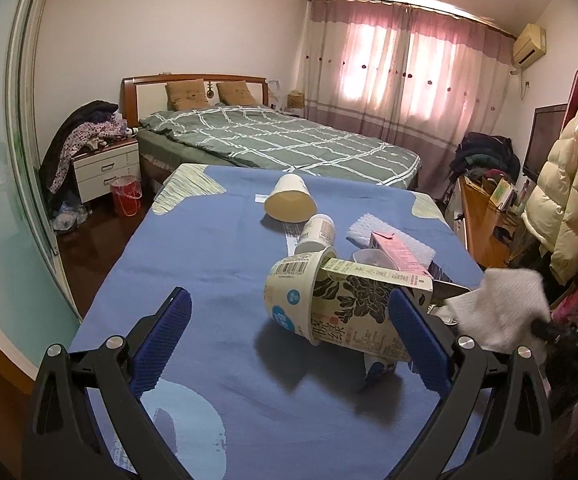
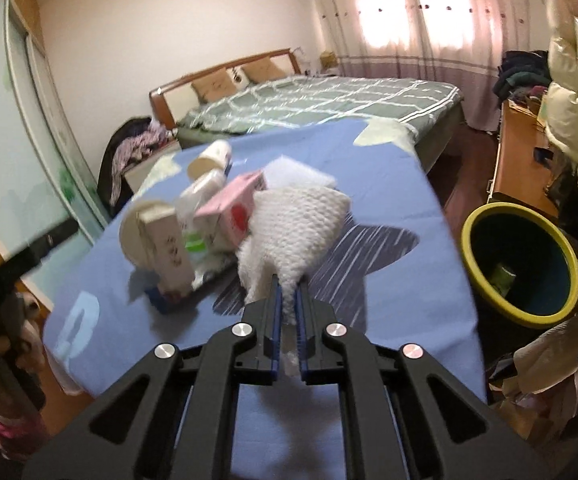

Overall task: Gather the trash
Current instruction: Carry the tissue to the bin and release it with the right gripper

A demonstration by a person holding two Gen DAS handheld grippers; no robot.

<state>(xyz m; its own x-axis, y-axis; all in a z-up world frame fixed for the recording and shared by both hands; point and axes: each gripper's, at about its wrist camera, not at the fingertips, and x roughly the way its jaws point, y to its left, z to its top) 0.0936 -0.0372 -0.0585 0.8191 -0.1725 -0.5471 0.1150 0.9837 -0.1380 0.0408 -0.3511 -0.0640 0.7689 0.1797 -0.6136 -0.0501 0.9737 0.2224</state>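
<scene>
Two grippers work over a blue-clothed surface (image 1: 209,248) strewn with trash. Going left to right in the left wrist view, the left gripper (image 1: 289,340) has its fingers (image 1: 161,344) spread wide apart, holding nothing. Between their tips lies a tipped paper cup with a barcode (image 1: 289,300), and a floral-printed carton (image 1: 369,304) pokes out of its mouth, just beside the right-hand finger. Ahead of the fingers lie a small white bottle (image 1: 316,236) and, farther off, a tan paper cup (image 1: 290,200) on its side. To the right of these rest a pink carton (image 1: 399,254) and a white foam sheet (image 1: 373,230).

In the right wrist view, the right gripper (image 2: 288,312) has its fingers clamped together on a crumpled white paper towel (image 2: 293,228), which is lifted over the cloth. Left of those fingers sits the blurred heap of cartons and cups. Off the surface to their right, on the floor, stands a yellow-rimmed bin (image 2: 473,236) with a small item inside.
</scene>
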